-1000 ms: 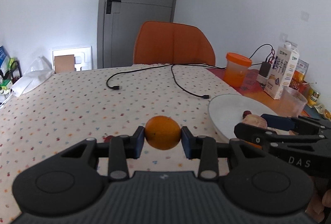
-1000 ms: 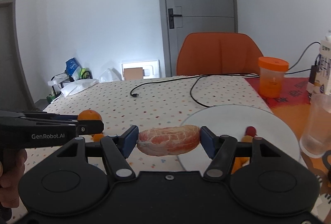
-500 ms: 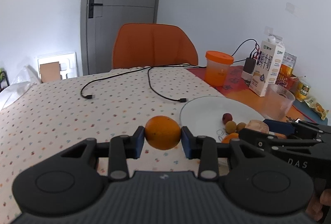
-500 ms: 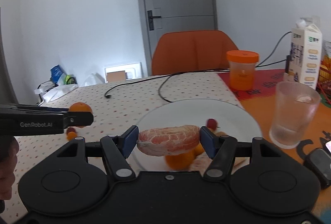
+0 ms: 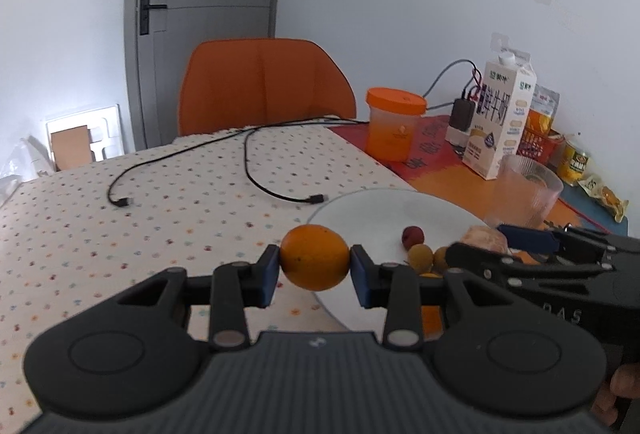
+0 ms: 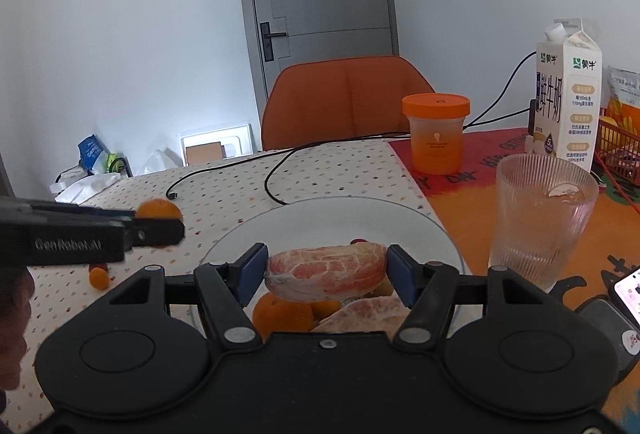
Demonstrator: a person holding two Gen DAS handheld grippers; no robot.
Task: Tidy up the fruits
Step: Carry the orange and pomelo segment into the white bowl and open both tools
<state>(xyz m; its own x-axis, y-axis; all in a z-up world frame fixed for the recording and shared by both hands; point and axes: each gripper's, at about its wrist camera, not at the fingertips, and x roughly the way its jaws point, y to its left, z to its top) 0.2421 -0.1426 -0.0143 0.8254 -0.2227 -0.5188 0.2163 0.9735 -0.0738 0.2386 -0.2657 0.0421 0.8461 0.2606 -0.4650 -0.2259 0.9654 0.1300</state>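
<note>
Since the white plate has slid from the right edge toward frame centre in the left wrist view, the left gripper, clamped on the orange, nears its drop-off. In the right wrist view, the right gripper pinches a peeled pomelo segment over the plate, now centred below it, so release looks close.

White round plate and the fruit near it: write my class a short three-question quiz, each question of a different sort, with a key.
1. True or false: the left gripper is shut on a round orange fruit.
2. What does the right gripper hold? A) a peeled pink grapefruit segment B) a banana C) a glass
3. Fill in: the ribbed clear glass tumbler stands on the ____ side of the white round plate in the right wrist view.

Key: 1 true; 2 A, the peeled pink grapefruit segment; 3 right.
</note>
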